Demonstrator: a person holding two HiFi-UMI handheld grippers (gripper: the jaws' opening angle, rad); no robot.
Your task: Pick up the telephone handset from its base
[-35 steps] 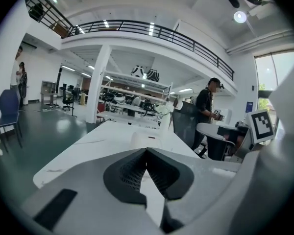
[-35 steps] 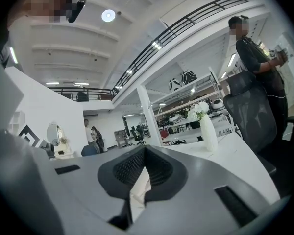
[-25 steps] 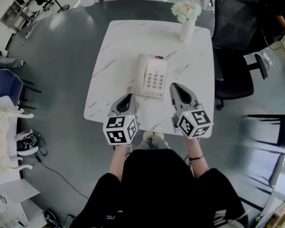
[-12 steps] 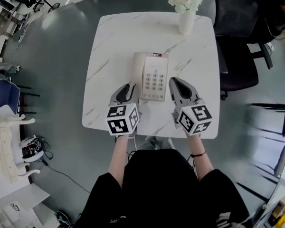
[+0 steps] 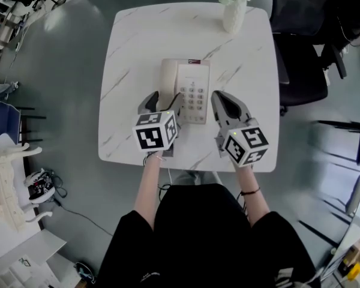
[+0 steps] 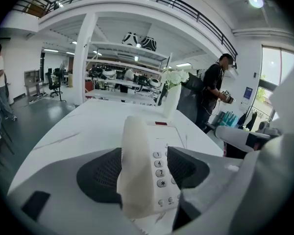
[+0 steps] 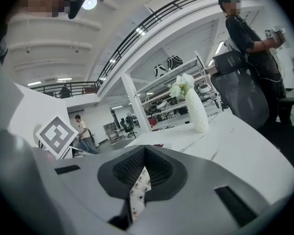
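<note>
Over the table (image 5: 138, 53), the left gripper (image 5: 164, 101) is opening its fingers astride the telephone handset (image 5: 168, 80), not yet gripping it; the right gripper (image 5: 225, 101) waits with fingers together, empty.

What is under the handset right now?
The handset lies on the left side of the phone base in the head view, beside the keypad. The cradle beneath it is covered, so nothing there can be seen.
</note>
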